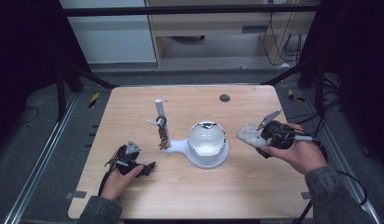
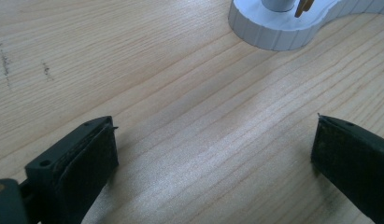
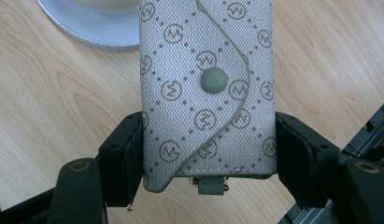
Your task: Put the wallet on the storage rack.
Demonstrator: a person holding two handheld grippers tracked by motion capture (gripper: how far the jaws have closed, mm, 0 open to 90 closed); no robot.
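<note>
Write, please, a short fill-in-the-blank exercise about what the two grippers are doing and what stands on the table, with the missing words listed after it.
1. The right gripper is shut on a patterned ____ with a round snap button.
2. The jaws of the left gripper stand ____, with bare table between them.
3. Keys hang from the white ____ that rises from the stand.
4. The white bowl lies between the post and the ____ gripper.

Missing words: pouch; open; post; right
</note>
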